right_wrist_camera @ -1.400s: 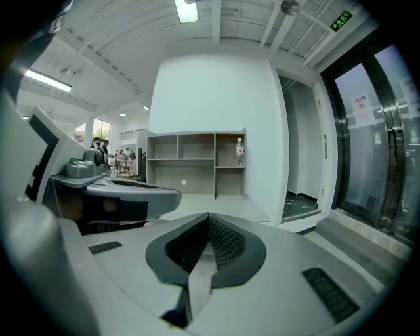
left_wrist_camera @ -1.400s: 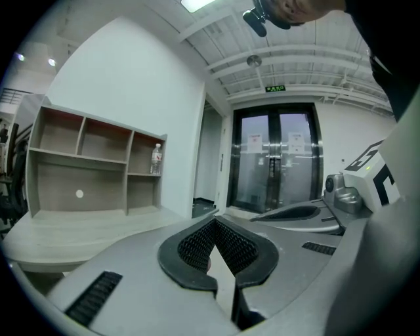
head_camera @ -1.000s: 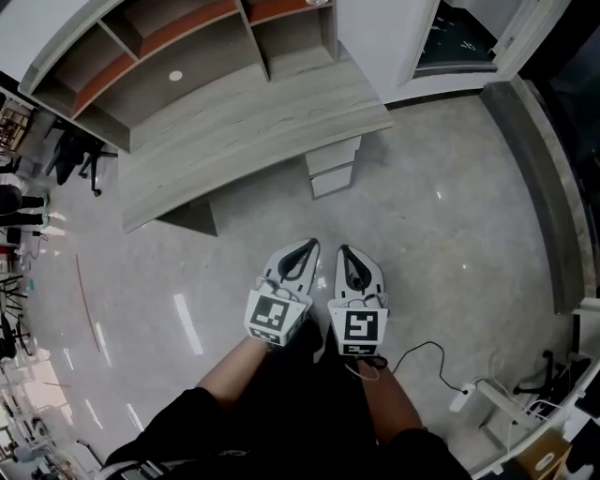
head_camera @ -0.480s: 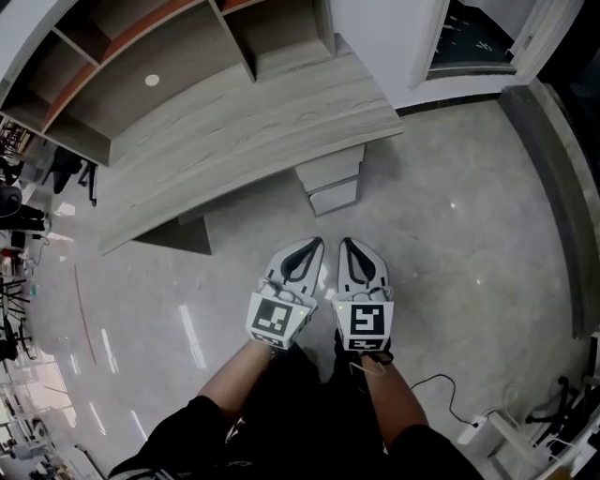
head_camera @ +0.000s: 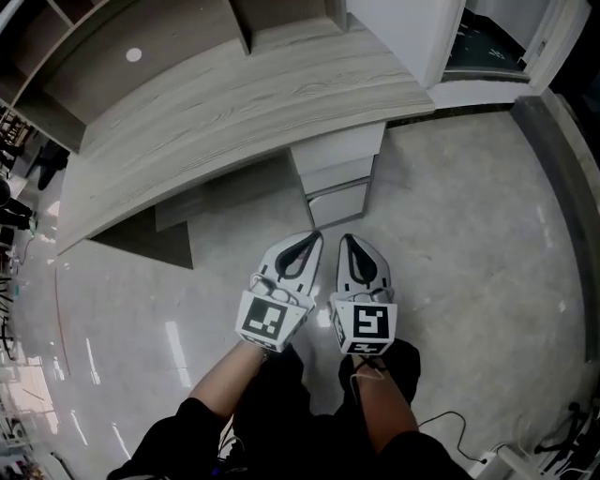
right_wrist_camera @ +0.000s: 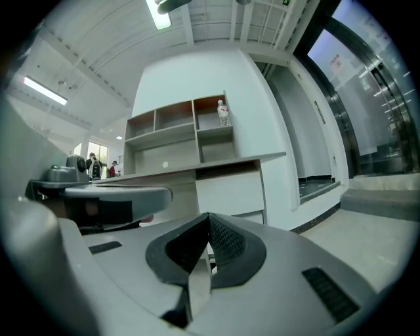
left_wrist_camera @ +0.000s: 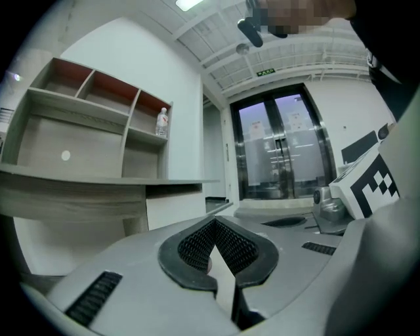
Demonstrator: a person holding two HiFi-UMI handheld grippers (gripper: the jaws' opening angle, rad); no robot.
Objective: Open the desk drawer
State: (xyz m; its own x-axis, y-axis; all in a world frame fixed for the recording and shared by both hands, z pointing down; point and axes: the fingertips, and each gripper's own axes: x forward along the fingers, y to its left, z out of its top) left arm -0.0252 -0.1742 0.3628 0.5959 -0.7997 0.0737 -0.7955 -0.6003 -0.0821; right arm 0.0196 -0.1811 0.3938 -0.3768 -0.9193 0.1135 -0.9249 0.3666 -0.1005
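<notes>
- The wood-grain bench (head_camera: 234, 103) runs across the upper left of the head view. An open shelf unit (head_camera: 141, 28) stands along its back edge, and a clear bottle (right_wrist_camera: 224, 113) stands in that unit's right-hand compartment.
- The left tool (head_camera: 302, 246) is held level over the grey floor (head_camera: 469, 234), in front of the bench's right end. Its jaws are clenched with nothing between them, as its own view shows.
- The task's thing is the drawer stack (head_camera: 335, 173), which sits under the bench's right end, just ahead of both tools and apart from them. It has three pale fronts one above another, all flush, so every drawer looks closed. No handle can be made out, and only dark slits show between the fronts.
- The right tool (head_camera: 354, 253) hangs just beside the left one and points at the same stack. Its jaws are also pressed together and empty.
- Further right there is bare floor, and past the bench's right corner a dark doorway (head_camera: 478, 47). A black cable (head_camera: 450, 422) trails along the floor near the person's right forearm.
- In my judgement the approach step is in hand, and nothing has been gripped or pulled yet.
- The next move calls for spreading one tool's jaws and bringing it to the lip of a drawer front at one of the slits. It would then need to close there and draw straight back toward the person. The other tool needs to stay out of the drawer's path.
</notes>
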